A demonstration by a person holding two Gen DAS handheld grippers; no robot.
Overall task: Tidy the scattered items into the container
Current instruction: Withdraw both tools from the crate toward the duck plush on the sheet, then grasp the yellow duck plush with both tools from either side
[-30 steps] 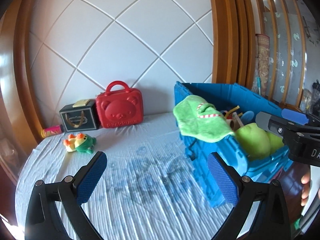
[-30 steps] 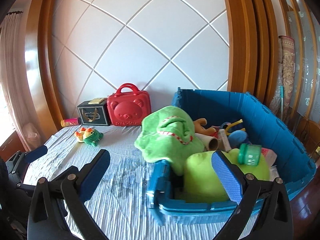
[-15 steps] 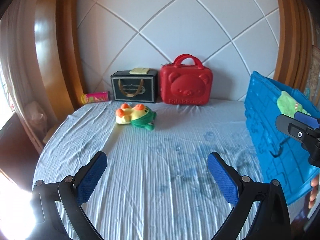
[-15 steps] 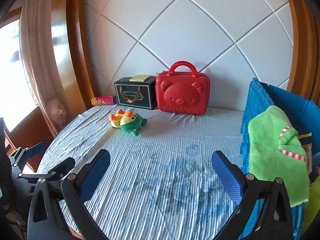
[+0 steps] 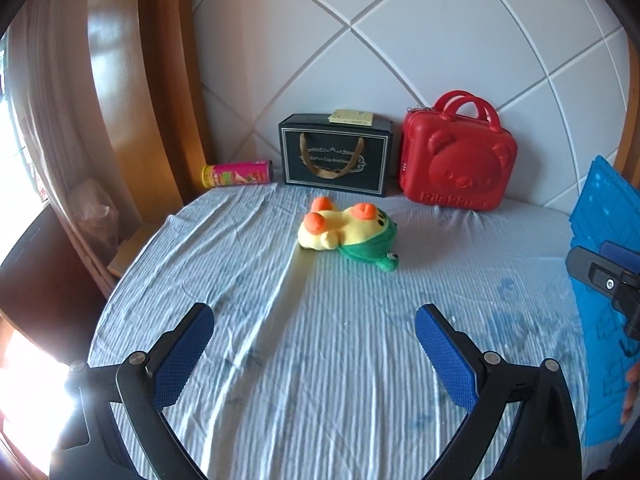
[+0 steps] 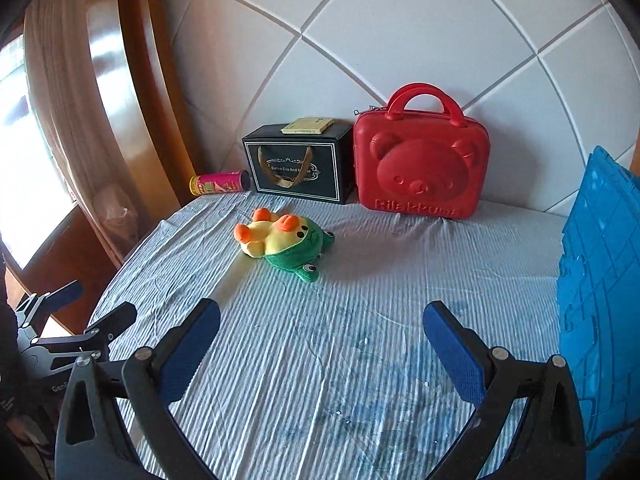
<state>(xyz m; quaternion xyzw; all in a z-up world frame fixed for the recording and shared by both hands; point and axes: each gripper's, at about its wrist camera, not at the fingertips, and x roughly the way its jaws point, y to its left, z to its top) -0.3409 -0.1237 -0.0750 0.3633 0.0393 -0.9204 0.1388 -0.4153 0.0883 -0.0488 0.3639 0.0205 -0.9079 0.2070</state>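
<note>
Plush duck-frog toy now sits near the middle of both views, lying on its side on the striped bedsheet, just in front of the black gift box and the red bear case. A second ago my cameras were pointed at the blue crate, with its green towel and other toys inside; since then I have swung both tools away to the left, and the crate has slid to the right edge of each view, only its outer wall showing. I read that as the last drop being finished and the search for the next stray item begun.

My left gripper has its blue pads spread wide with nothing between them, and my right gripper is the same, wide apart and empty. Both hover over bare sheet, well short of the toy. In the left wrist view the tip of the right tool pokes in from the right, in front of the crate.

The pink snack tube lies by the wall at the far left, beside the box, and may count as another loose item. The toy is the nearest target, I judge; it is soft, so a pinch across its body should hold, then a carry rightward to the crate
</note>
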